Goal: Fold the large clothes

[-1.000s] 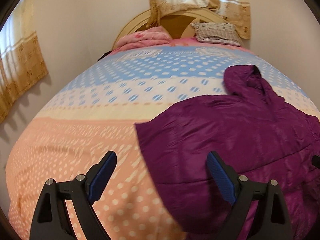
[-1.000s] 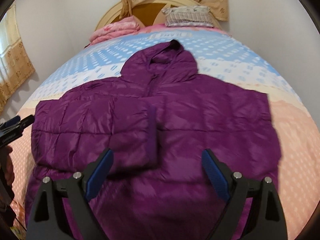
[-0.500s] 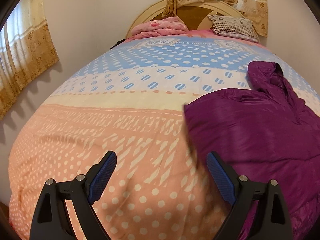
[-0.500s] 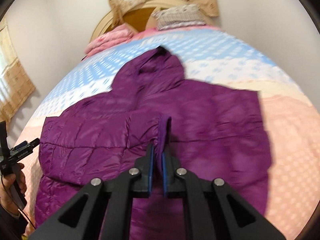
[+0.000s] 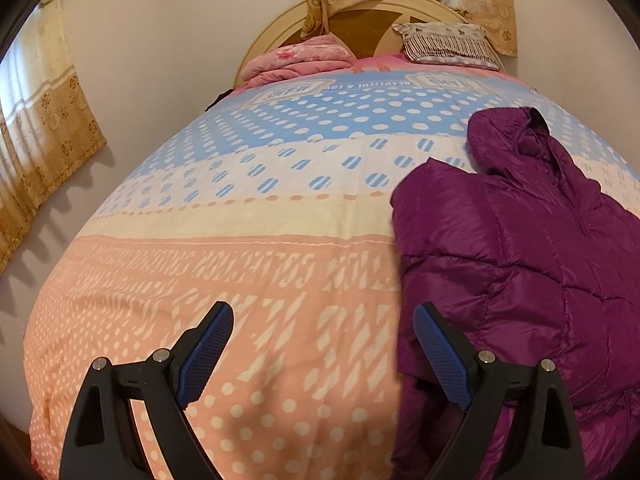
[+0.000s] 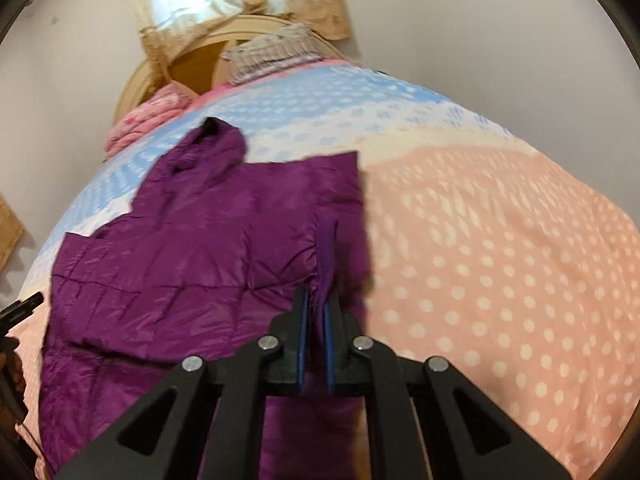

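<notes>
A purple hooded puffer jacket (image 6: 192,248) lies on the bed, hood toward the headboard. My right gripper (image 6: 316,300) is shut on the cuff of a jacket sleeve (image 6: 326,248) and holds it over the jacket's right side. In the left wrist view the jacket (image 5: 520,248) fills the right side, its near sleeve folded over the body. My left gripper (image 5: 322,324) is open and empty, above the bedspread just left of the jacket's edge.
The bed (image 5: 240,280) has a spotted peach, cream and blue cover. A pink folded blanket (image 5: 296,62) and a striped pillow (image 5: 444,44) lie at the headboard. Curtains (image 5: 40,148) hang on the left wall. The left gripper's tip (image 6: 20,306) shows at the far left.
My right gripper closed on the sleeve cuff and carried it rightward across the jacket. My left gripper stayed open and drew left, off the jacket.
</notes>
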Action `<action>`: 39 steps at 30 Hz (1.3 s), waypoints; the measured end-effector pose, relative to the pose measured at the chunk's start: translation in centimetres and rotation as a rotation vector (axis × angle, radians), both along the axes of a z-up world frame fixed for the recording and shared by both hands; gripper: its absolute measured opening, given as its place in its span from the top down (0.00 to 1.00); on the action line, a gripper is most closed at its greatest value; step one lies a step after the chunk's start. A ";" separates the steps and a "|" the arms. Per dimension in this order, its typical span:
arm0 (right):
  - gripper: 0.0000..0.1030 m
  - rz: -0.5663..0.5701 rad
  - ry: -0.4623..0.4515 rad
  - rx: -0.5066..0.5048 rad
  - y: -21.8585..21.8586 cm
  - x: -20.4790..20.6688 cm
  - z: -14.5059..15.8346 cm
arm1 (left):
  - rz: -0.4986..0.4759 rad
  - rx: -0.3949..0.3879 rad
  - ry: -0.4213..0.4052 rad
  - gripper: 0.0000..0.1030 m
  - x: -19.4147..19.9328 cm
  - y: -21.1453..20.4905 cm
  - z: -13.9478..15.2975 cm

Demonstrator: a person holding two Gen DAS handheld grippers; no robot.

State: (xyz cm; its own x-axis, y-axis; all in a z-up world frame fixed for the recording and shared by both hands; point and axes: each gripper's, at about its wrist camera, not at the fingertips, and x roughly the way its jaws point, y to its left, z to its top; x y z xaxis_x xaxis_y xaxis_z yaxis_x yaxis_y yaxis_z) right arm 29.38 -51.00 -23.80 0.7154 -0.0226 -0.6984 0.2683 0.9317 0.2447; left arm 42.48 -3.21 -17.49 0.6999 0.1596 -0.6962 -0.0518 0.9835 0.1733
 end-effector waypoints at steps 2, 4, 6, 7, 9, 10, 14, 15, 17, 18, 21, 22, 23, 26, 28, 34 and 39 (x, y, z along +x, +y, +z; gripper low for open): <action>0.89 -0.017 0.013 -0.033 0.0 0.4 -0.5 | -0.004 0.013 0.010 0.11 0.3 -0.6 -0.2; 0.87 -0.023 0.034 -0.052 0.2 0.8 -0.6 | -0.007 0.017 0.015 0.11 0.5 -1.1 -0.2; 0.76 -0.054 0.031 -0.074 0.1 0.2 -0.3 | -0.016 0.012 0.007 0.11 0.6 -1.5 0.0; 0.76 -0.053 0.040 -0.081 0.1 0.0 -0.3 | -0.019 0.012 0.001 0.11 0.7 -1.6 0.2; 0.77 -0.041 0.052 -0.079 -0.2 -0.3 -0.4 | -0.025 0.005 -0.008 0.11 1.0 -1.8 0.5; 0.77 -0.040 0.052 -0.074 -0.4 -0.4 -0.4 | -0.027 0.001 -0.010 0.11 1.2 -2.0 0.7; 0.42 -0.135 0.005 -0.115 -0.9 -1.9 1.6 | -0.031 -0.021 -0.028 0.11 1.7 -2.3 1.3; 0.43 -0.151 -0.005 -0.136 -0.7 -2.0 2.1 | -0.031 -0.026 -0.031 0.11 1.7 -2.3 1.4; 0.62 -0.144 -0.028 -0.169 0.1 -1.8 3.7 | -0.028 -0.036 -0.034 0.11 2.2 -2.5 1.6; 0.67 -0.135 -0.031 -0.172 0.5 -1.5 4.1 | -0.027 -0.041 -0.034 0.11 2.4 -2.6 1.7; 0.68 -0.059 -0.055 -0.129 2.2 0.4 5.2 | -0.038 -0.054 -0.032 0.11 3.2 -3.4 1.9; 0.68 -0.033 -0.061 -0.120 2.9 1.2 5.2 | -0.044 -0.059 -0.033 0.11 3.5 -3.7 1.9; 0.68 -0.003 -0.064 -0.104 3.5 2.3 5.0 | -0.050 -0.060 -0.031 0.11 4.0 -4.1 1.8; 0.68 0.024 -0.048 -0.088 4.3 4.8 3.6 | -0.062 -0.058 0.000 0.11 5.5 -5.1 0.7; 0.68 0.037 -0.025 -0.081 4.6 6.3 2.2 | -0.076 -0.064 0.033 0.11 6.3 -5.8 -0.4; 0.76 0.032 0.037 -0.128 4.4 7.0 -1.3 | -0.101 -0.030 0.066 0.11 6.7 -7.7 -3.2; 0.82 0.022 0.047 -0.095 3.6 6.8 -2.0 | -0.112 -0.050 0.080 0.11 7.1 -7.7 -4.5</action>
